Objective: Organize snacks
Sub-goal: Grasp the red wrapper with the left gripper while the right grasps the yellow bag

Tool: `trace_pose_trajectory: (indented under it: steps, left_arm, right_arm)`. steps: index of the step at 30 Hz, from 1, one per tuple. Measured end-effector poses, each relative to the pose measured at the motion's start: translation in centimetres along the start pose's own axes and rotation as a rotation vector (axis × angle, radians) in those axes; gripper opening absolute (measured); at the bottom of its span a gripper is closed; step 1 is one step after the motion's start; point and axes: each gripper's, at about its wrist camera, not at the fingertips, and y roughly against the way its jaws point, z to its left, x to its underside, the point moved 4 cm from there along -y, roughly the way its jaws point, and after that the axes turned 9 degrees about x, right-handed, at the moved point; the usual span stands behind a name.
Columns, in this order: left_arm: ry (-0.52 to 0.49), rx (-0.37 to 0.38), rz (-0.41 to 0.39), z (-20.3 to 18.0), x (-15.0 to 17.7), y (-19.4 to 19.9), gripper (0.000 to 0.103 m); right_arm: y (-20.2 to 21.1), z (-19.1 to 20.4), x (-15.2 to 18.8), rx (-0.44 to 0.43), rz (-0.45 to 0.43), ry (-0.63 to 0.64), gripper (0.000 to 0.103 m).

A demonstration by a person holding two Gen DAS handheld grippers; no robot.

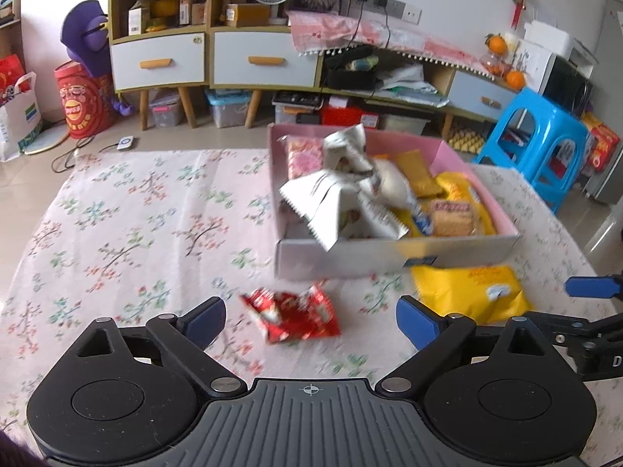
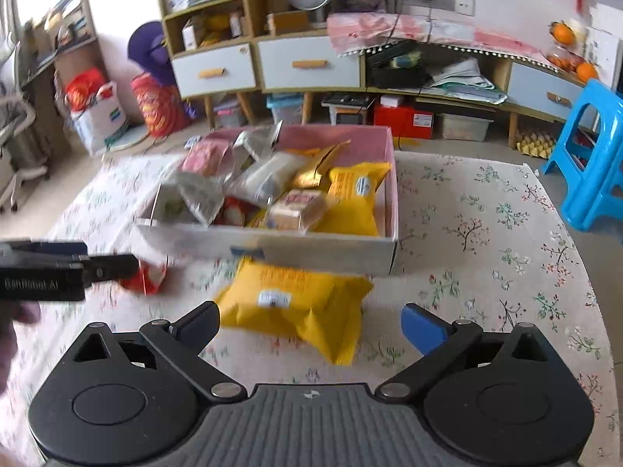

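Fingers of both grippers spread wide, empty — red packet (image 1: pixel 290 317) and yellow bag (image 2: pixel 296 303) before the box (image 2: pixel 311 247).

We've got the right gripper (image 2: pixel 309 325) spread wide over a yellow snack bag (image 2: pixel 296 295), snack-filled box (image 2: pixel 311 247) just beyond.

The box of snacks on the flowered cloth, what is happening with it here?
A person is sorting snacks with a gripper in each hand. The pink-lined box already holds many packets. Two remain outside, in front of it on the flowered tablecloth: a red packet before the left gripper and a yellow bag before the right gripper. Both pairs of jaws stand wide open and grip nothing.
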Motion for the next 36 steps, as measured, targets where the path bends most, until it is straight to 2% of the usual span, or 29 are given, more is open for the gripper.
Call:
trace_pose_trajectory:
  steps: [4,12,16,19,22,29,36]
  left_arm:
    - [-0.002,-0.020,0.007,0.6,1.2,0.1,0.096]
    - [-0.106,-0.033,0.027,0.2,3.7,-0.8,0.097]
    - [-0.104,-0.040,0.031,0.4,5.0,-1.9,0.097]
    - [-0.093,-0.053,0.019,0.6,5.7,-2.5,0.100]
    - [-0.132,-0.064,-0.028,0.2,6.0,-2.8,0.101]
    - [-0.102,-0.081,-0.054,0.4,4.9,-3.6,0.101]
    - [-0.059,-0.087,-0.064,0.5,3.6,-4.8,0.099]
  right_arm:
    - [-0.1,0.2,1.2,0.016,0.020,0.050,0.092]
    - [-0.3,0.5,3.3,0.034,0.045,0.142,0.091]
    - [-0.6,0.4,3.6,0.041,0.053,0.139,0.091]
    - [-0.8,0.4,3.5,0.030,0.048,0.115,0.092]
    - [-1.1,0.6,3.1,0.016,0.042,0.077,0.092]
    - [-2.4,0.9,1.6,-0.014,0.041,-0.045,0.092]
    - [-4.3,0.9,0.5,-0.036,0.081,-0.191,0.092]
